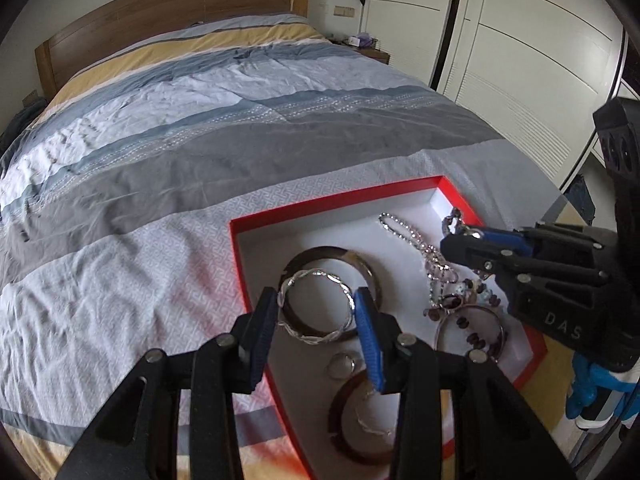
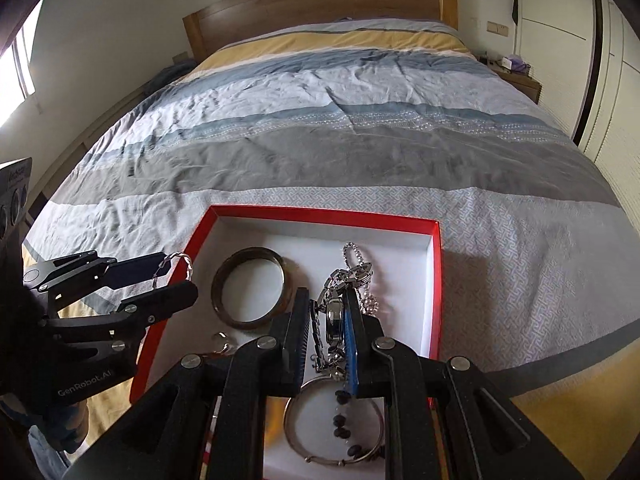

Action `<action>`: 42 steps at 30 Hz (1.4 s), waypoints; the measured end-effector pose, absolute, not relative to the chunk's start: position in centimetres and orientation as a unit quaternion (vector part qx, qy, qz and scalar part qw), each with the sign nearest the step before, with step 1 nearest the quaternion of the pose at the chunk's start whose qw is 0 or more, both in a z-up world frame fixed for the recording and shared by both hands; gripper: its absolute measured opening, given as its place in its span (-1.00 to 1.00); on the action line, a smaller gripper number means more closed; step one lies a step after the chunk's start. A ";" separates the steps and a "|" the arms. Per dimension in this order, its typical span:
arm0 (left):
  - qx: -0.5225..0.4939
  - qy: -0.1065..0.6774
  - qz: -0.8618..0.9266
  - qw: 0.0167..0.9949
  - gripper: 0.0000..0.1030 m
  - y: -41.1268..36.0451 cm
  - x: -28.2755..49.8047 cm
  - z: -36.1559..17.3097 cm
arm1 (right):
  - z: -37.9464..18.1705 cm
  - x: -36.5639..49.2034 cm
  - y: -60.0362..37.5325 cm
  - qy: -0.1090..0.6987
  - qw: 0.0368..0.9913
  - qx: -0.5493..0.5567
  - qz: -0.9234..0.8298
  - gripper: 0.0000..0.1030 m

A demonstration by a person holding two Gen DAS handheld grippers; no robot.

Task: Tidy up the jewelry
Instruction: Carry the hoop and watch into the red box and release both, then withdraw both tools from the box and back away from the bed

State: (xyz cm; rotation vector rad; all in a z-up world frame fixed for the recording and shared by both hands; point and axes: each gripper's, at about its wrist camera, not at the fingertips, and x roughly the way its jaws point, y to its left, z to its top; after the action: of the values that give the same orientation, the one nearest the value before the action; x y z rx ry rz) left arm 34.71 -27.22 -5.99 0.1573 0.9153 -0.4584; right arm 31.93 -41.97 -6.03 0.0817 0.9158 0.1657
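Jewelry was seen gathered in a shallow red-rimmed cardboard box with a white floor [image 2: 435,264], which was laid on the near end of a bed covered by a striped grey, blue and yellow quilt [image 2: 360,128]. A twisted silver wire bangle [image 1: 316,306] was held between the blue pads of the left gripper [image 1: 318,320], the jaws being closed against its opposite sides; in the right wrist view the bangle [image 2: 176,266] was seen raised over the left rim of the box. A silver metal wristwatch with a link band [image 2: 334,320] was clamped in the right gripper [image 2: 326,332], whose jaws were set narrowly on it, the band hanging down over the box floor. In the left wrist view the right gripper [image 1: 466,236] was seen over the right rim of the box, a bit of silver link showing at its tip. A dark brown round bangle [image 2: 249,286] was left flat on the white floor, apart from a silver bead chain [image 2: 354,256] lying towards the far right corner. Nearer, a thin silver hoop bracelet [image 2: 334,424] was crossed by a string of dark beads [image 2: 342,420]. A small silver ring [image 1: 342,364] and a second brown bangle [image 1: 360,420] were seen at the near left of the box. A wooden headboard [image 2: 320,4] was visible at the far end of the bed
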 end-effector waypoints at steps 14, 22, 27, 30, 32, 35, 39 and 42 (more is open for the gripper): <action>0.095 0.450 -0.218 0.861 -0.27 -28.4 36.7 -9.3 | -9.7 33.7 -42.0 0.456 0.881 0.045 0.119 -0.68; 0.094 0.458 -0.225 0.855 -0.27 -28.3 36.8 -9.1 | -9.7 32.7 -42.3 0.466 0.877 0.028 0.115 -0.52; 0.081 0.473 -0.236 0.845 -0.26 -27.8 36.4 -8.7 | -8.8 31.2 -43.4 0.462 0.880 0.035 0.104 -0.48; 0.082 0.477 -0.237 0.842 -0.26 -27.7 35.7 -8.5 | -7.7 29.8 -43.9 0.457 0.883 0.039 0.094 -0.47; 0.083 0.486 -0.243 0.836 -0.25 -27.6 35.2 -8.5 | -6.9 28.8 -44.0 0.454 0.885 0.039 0.091 -0.44; 0.090 0.489 -0.244 0.833 -0.25 -27.4 34.0 -8.4 | -5.6 27.1 -43.8 0.449 0.888 0.040 0.090 -0.40; 0.089 0.488 -0.241 0.834 -0.25 -26.6 31.8 -7.4 | -4.1 24.8 -43.4 0.444 0.891 0.044 0.087 -0.35; 0.087 0.481 -0.231 0.841 -0.25 -25.4 29.9 -5.8 | -3.1 23.1 -42.8 0.443 0.892 0.045 0.082 -0.34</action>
State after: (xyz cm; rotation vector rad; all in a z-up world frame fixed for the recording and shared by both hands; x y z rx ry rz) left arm 29.88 -25.36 -5.84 0.1830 1.0159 -0.4881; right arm 23.14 -42.84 -3.14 0.0939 0.9198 0.1695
